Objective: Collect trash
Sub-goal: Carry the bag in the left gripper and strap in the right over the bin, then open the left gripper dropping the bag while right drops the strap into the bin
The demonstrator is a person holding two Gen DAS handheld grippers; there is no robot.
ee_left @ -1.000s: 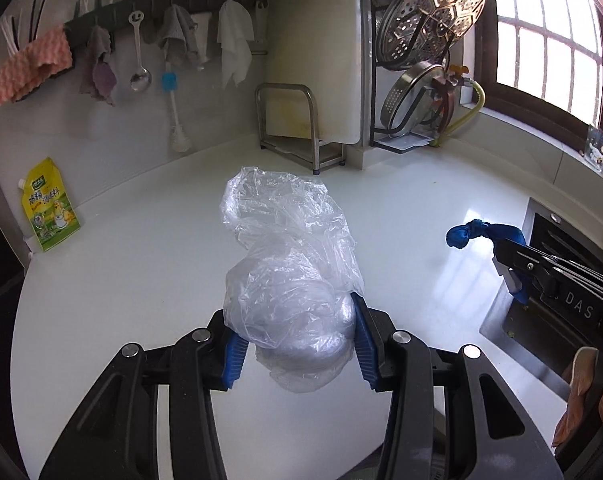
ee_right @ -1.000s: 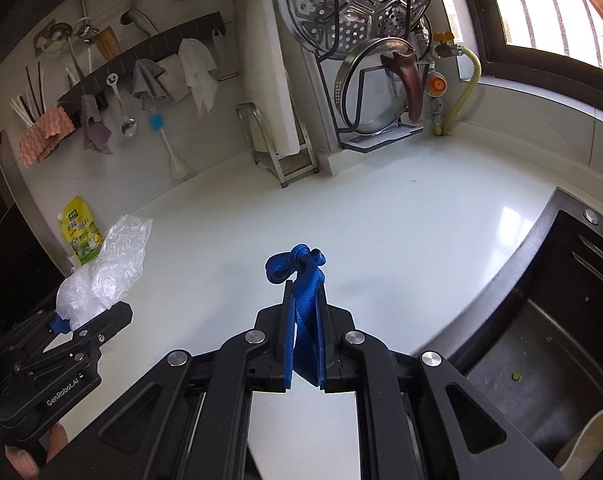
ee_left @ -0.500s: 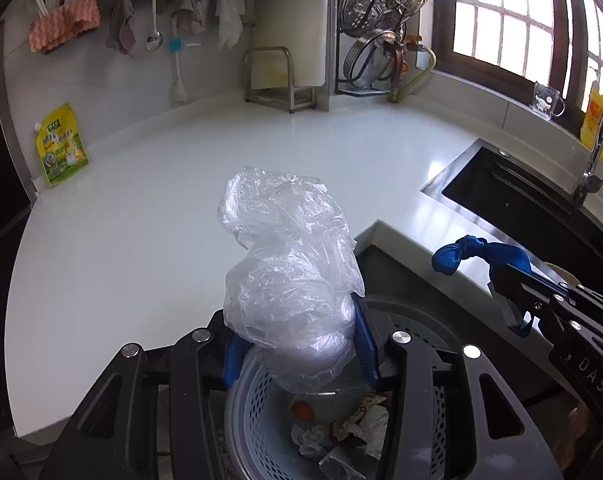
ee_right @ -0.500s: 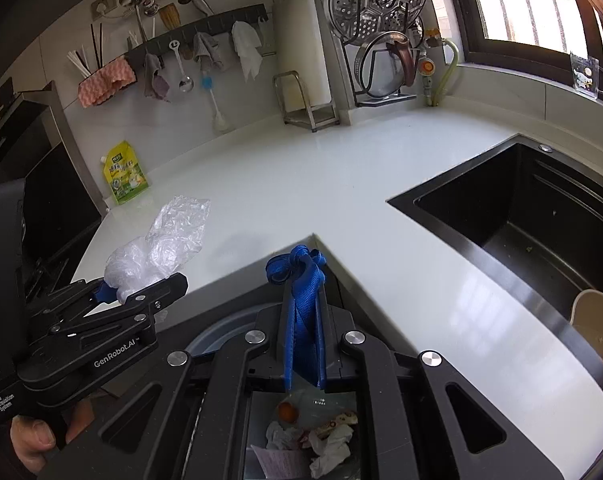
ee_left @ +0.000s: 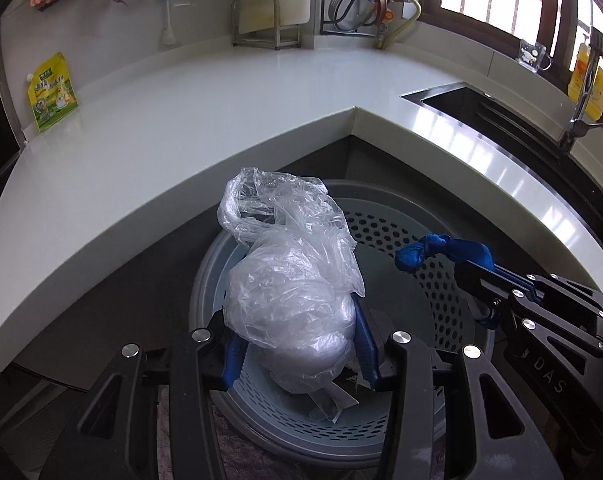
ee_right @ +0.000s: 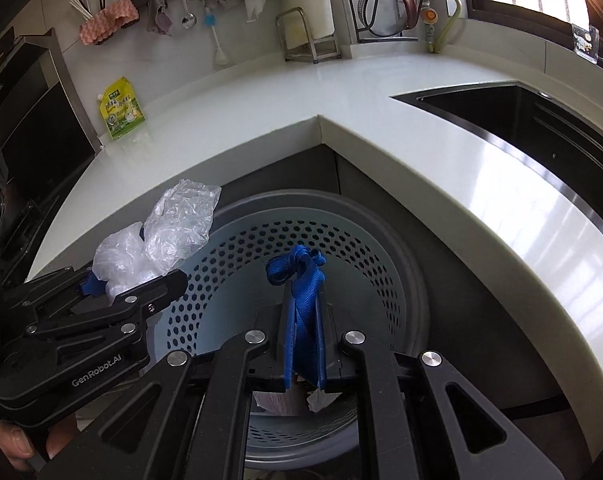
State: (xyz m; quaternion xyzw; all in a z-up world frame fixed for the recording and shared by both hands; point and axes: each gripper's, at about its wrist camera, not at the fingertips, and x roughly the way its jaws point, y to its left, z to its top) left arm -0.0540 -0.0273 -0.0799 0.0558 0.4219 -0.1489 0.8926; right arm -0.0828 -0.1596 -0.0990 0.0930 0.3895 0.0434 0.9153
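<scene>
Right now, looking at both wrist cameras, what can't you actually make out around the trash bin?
- Left wrist view: the crumpled clear plastic bag in the left hand-held gripper hides most of the perforated grey bin's contents.
- Right wrist view: the knotted blue strap and right hand-held gripper cover the bin floor; only paper scraps show.
- Yellow-green pouch: print too small.
</scene>
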